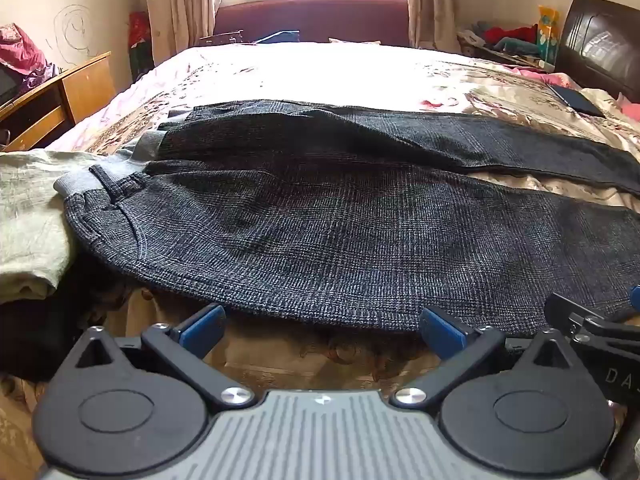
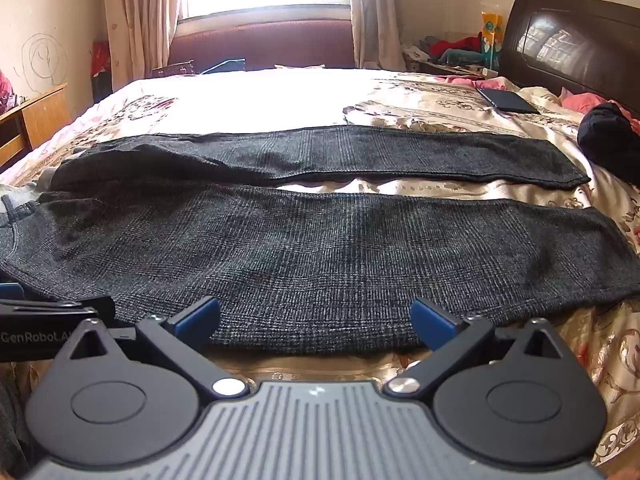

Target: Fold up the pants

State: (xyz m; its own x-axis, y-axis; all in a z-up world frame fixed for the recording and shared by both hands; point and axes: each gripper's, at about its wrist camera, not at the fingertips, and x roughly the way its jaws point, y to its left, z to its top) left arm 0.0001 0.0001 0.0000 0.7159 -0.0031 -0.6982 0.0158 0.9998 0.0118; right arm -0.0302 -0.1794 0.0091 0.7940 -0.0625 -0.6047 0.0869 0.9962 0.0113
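Note:
Dark grey checked pants (image 1: pixel 320 232) lie flat across the bed, waistband at the left, both legs stretched to the right with a strip of bedspread between them. They also show in the right wrist view (image 2: pixel 320 256). My left gripper (image 1: pixel 320 330) is open and empty, just short of the near edge of the near leg, close to the hip. My right gripper (image 2: pixel 314 322) is open and empty at the near edge of the same leg, further toward the cuff. The right gripper also shows at the left wrist view's right edge (image 1: pixel 592 328).
The bed has a floral satin bedspread (image 2: pixel 440 100). A pale green cloth (image 1: pixel 28 220) lies left of the waistband. A dark tablet (image 2: pixel 508 101) and a dark bundle (image 2: pixel 608 140) lie at the right, near the dark headboard (image 2: pixel 572 40). A wooden desk (image 1: pixel 60 96) stands at the left.

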